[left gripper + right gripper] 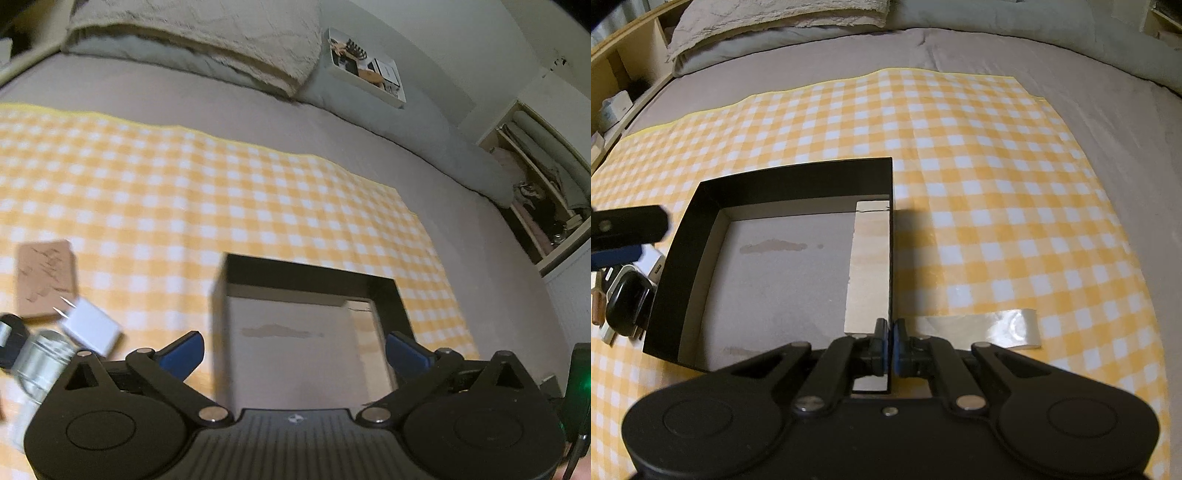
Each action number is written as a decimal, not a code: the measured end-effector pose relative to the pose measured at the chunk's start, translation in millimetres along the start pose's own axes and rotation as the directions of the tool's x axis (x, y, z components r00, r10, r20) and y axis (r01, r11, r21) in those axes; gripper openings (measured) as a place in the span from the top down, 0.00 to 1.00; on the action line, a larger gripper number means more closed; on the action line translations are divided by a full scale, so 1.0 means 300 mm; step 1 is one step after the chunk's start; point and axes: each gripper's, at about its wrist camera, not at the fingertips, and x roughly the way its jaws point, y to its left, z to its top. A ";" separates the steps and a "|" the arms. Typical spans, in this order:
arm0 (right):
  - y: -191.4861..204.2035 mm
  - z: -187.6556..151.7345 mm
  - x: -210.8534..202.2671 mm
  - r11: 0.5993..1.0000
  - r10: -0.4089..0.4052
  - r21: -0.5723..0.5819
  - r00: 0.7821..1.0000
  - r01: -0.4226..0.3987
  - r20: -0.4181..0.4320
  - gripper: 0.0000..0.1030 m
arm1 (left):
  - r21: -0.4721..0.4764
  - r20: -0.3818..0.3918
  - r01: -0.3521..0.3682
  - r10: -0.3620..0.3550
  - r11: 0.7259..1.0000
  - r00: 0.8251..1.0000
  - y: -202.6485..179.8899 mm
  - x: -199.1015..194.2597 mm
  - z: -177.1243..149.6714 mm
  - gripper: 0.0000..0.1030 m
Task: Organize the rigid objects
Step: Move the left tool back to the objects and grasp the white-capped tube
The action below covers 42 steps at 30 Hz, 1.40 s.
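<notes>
black box (798,177) – wooden block (870,266) inside | right gripper (888,341) – clamped on box wall | left gripper (293,350) – apart, empty

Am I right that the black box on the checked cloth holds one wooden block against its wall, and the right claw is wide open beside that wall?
Not quite. In the right wrist view the right claw is shut, clamped on the wall of the black box. The rest holds: the box sits on the checked cloth and holds one wooden block against that wall.
</notes>
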 end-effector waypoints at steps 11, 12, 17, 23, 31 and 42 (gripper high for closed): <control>-0.017 0.005 -0.009 0.999 0.015 0.034 1.000 -0.015 0.018 0.96 | 0.063 0.057 -0.188 0.184 0.980 0.981 0.151 -0.114 0.040 0.00; -0.016 0.006 -0.009 0.999 0.013 0.035 1.000 -0.014 0.021 0.96 | 0.063 0.060 -0.206 0.202 0.977 0.978 0.171 -0.119 0.044 0.00; -0.010 0.008 -0.008 0.999 0.006 0.039 1.000 -0.007 0.024 0.96 | 0.066 0.075 -0.290 0.285 0.955 0.956 0.255 -0.147 0.055 0.00; -0.006 0.006 -0.007 1.000 0.003 0.027 1.000 -0.004 0.010 0.97 | 0.109 0.093 -0.376 0.368 0.920 0.925 0.353 -0.192 0.059 0.00; -0.003 0.007 -0.001 1.000 -0.007 0.026 1.000 0.007 0.007 0.97 | 0.148 0.071 -0.443 0.437 0.884 0.897 0.478 -0.248 0.041 0.00; 0.005 0.014 0.000 0.999 -0.024 0.035 1.000 0.024 0.000 0.95 | 0.183 -0.094 -0.431 0.452 0.884 0.887 0.604 -0.227 -0.015 0.00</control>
